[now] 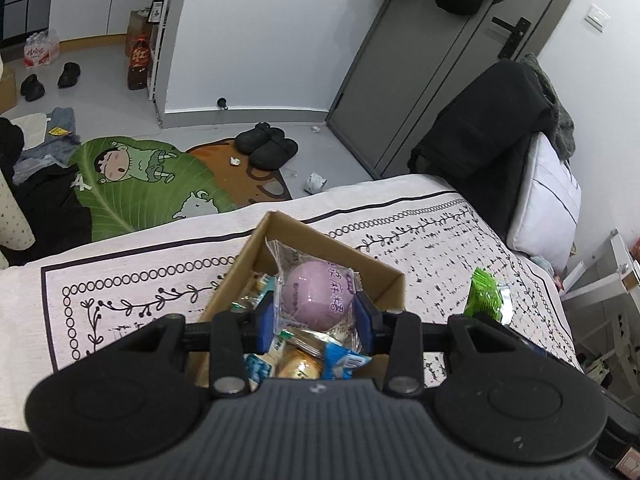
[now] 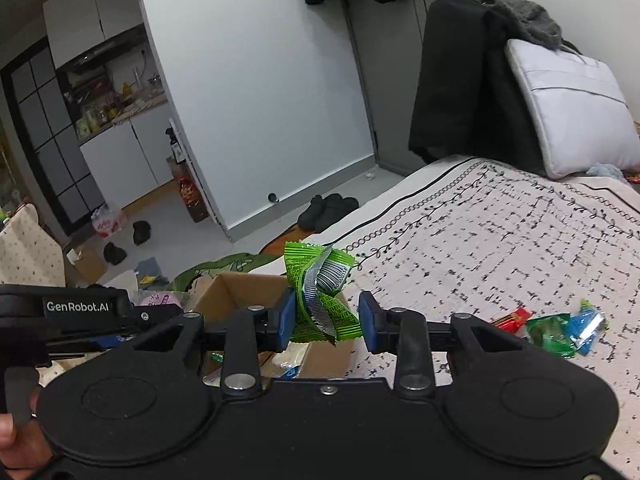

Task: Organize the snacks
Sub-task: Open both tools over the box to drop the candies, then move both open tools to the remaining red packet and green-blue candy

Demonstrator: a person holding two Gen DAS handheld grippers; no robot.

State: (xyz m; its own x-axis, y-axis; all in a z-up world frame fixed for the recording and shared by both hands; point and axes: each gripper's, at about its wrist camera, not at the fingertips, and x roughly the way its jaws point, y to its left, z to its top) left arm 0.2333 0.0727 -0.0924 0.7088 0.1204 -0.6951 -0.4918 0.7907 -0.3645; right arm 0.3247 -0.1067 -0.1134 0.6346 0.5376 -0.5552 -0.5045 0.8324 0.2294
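My left gripper (image 1: 316,314) is shut on a round purple snack in a clear wrapper (image 1: 316,290), held just over an open cardboard box (image 1: 240,264) on the bed. Several wrapped snacks (image 1: 304,356) lie inside the box. My right gripper (image 2: 327,320) is shut on a crumpled bunch of green snack packets (image 2: 320,280), hanging over the right end of the same cardboard box (image 2: 236,286). The left wrist view shows those green packets (image 1: 486,296) to the right of the box. The left gripper's body (image 2: 80,312) shows at the left of the right wrist view.
Several loose green, red and blue snack packets (image 2: 552,328) lie on the patterned bedspread (image 2: 500,240) to the right. A pillow (image 2: 572,120) and a dark coat (image 2: 460,80) stand at the bed's head. Slippers (image 1: 266,146) and a green rug (image 1: 152,184) lie on the floor beyond the bed edge.
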